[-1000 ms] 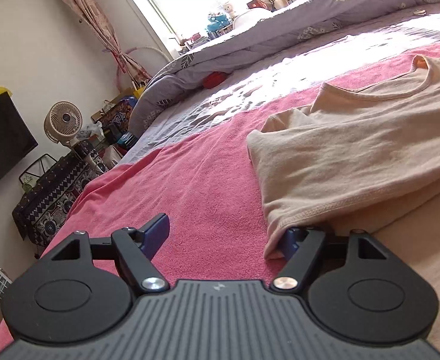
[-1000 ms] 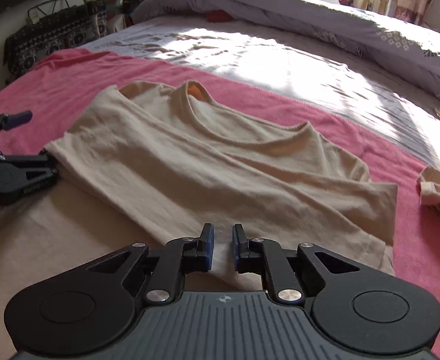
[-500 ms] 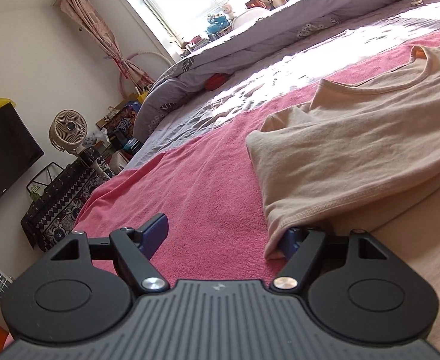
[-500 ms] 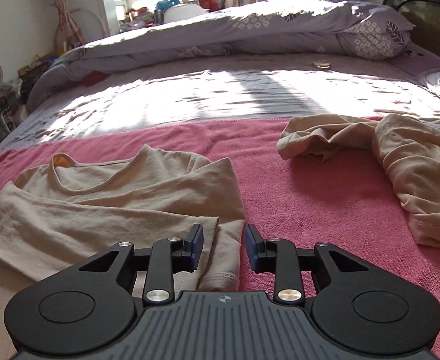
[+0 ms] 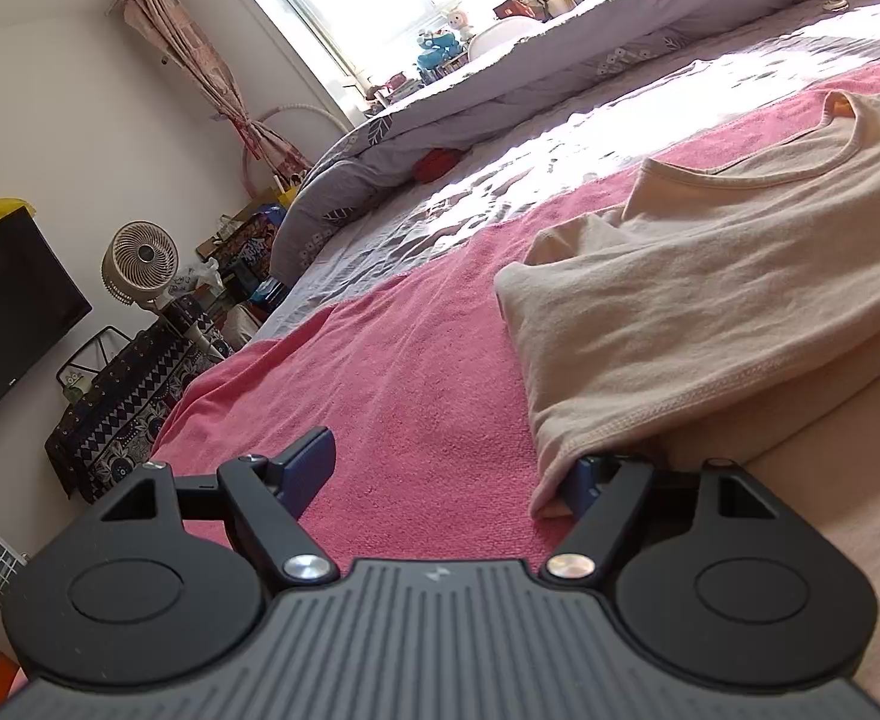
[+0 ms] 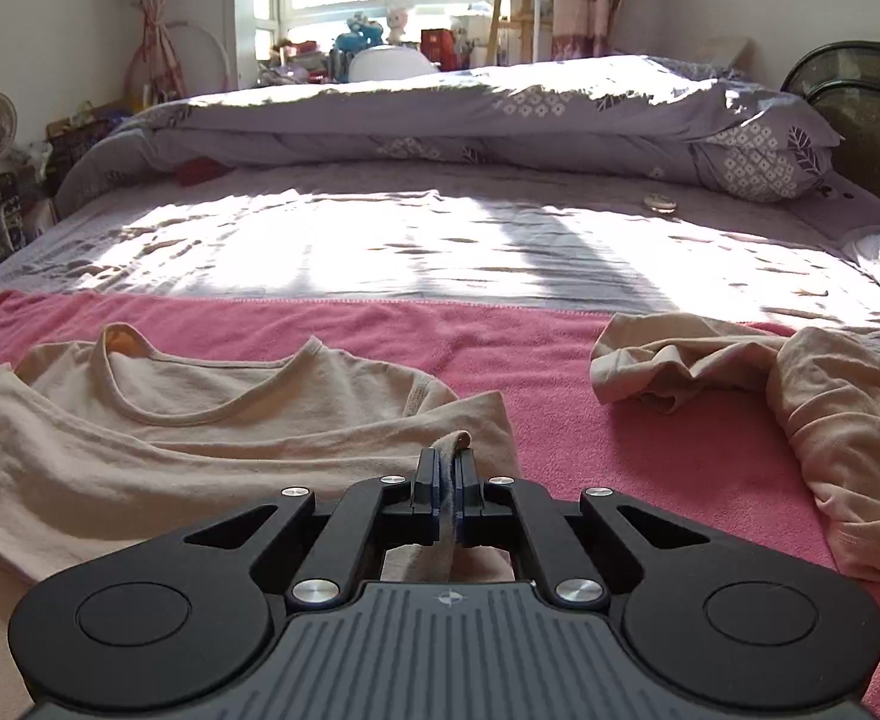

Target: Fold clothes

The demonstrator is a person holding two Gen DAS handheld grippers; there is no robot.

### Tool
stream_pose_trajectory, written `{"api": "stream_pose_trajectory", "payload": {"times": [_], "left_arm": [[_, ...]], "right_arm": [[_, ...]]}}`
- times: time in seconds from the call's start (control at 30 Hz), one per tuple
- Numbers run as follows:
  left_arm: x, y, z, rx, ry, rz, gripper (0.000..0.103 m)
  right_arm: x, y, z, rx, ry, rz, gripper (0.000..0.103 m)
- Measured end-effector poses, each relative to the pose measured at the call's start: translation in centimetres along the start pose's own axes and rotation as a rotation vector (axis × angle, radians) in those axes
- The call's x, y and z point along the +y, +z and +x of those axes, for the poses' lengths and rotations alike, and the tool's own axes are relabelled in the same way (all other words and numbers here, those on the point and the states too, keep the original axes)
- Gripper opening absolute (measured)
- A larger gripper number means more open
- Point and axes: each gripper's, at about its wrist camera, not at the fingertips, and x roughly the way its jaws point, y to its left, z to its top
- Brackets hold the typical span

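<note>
A beige T-shirt (image 6: 158, 444) lies partly folded on the pink towel (image 6: 535, 360) on the bed; it also shows in the left wrist view (image 5: 709, 276). My right gripper (image 6: 447, 474) is shut on a fold of the shirt's right edge, cloth pinched between its pads. My left gripper (image 5: 445, 468) is open and low on the towel at the shirt's left side; its right finger (image 5: 583, 480) sits under the shirt's hem, the left finger (image 5: 308, 462) over bare towel.
A second crumpled beige garment (image 6: 799, 384) lies on the towel to the right. A grey quilt (image 6: 469, 114) is rolled at the back of the bed. A fan (image 5: 140, 264), TV (image 5: 8, 312) and patterned stand (image 5: 122, 402) are beside the bed.
My right gripper swung right along the shirt's near edge and closed on its right-side fold. My left gripper stayed open at the left hem, tilting slightly.
</note>
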Motion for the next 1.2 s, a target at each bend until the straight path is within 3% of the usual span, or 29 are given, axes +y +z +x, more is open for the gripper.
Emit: {"api": "stream_pose_trajectory", "payload": {"times": [0.13, 0.23, 0.3, 0.37, 0.43, 0.47, 0.57, 0.6, 0.77, 0.83, 0.9, 1.0, 1.13, 1.2], "left_arm": [[-0.1, 0.1, -0.1, 0.000, 0.001, 0.000, 0.077], [-0.1, 0.2, -0.3, 0.002, 0.001, 0.000, 0.077], [-0.1, 0.2, -0.4, 0.002, 0.002, -0.001, 0.077], [-0.1, 0.2, -0.5, 0.002, 0.003, 0.000, 0.077], [-0.2, 0.2, -0.5, 0.002, 0.005, 0.002, 0.077], [-0.1, 0.2, -0.5, 0.002, 0.005, 0.002, 0.077], [0.0, 0.2, -0.5, 0.002, 0.005, 0.002, 0.077], [0.1, 0.2, -0.5, 0.001, 0.005, 0.003, 0.077], [0.0, 0.2, -0.5, 0.000, 0.012, 0.013, 0.077], [0.1, 0.2, -0.4, 0.000, 0.014, 0.015, 0.077], [-0.1, 0.2, -0.4, 0.000, 0.015, 0.014, 0.077], [-0.3, 0.1, -0.3, 0.001, 0.014, 0.012, 0.078], [-0.2, 0.2, -0.4, 0.001, 0.016, 0.017, 0.078], [-0.3, 0.3, -0.6, 0.000, 0.019, 0.032, 0.078]], "right_arm": [[0.0, -0.2, 1.5, 0.007, -0.023, -0.028, 0.006], [-0.2, -2.0, 4.2, 0.120, -0.033, -0.011, 0.008], [0.5, -2.5, 4.1, 0.099, -0.065, -0.061, 0.009], [1.0, -2.4, 3.6, 0.085, -0.110, -0.096, 0.015], [0.8, -2.2, 3.1, 0.077, -0.166, -0.089, 0.041], [0.4, -2.1, 2.8, 0.074, -0.191, -0.068, 0.046], [-0.7, -2.1, 1.6, 0.058, -0.248, -0.005, 0.047], [-0.7, -2.0, 1.0, 0.044, -0.241, 0.009, 0.046], [2.9, -1.2, -1.5, -0.039, 0.040, 0.007, 0.046], [6.1, -1.1, -1.4, -0.018, 0.186, -0.052, 0.044], [9.4, -1.5, -0.7, 0.022, 0.271, -0.126, 0.043], [12.0, -3.1, 0.6, 0.097, 0.243, -0.232, 0.043], [9.6, -4.0, -0.2, 0.112, 0.237, -0.198, 0.043], [7.9, -4.3, -0.7, 0.137, 0.208, -0.185, 0.049]]}}
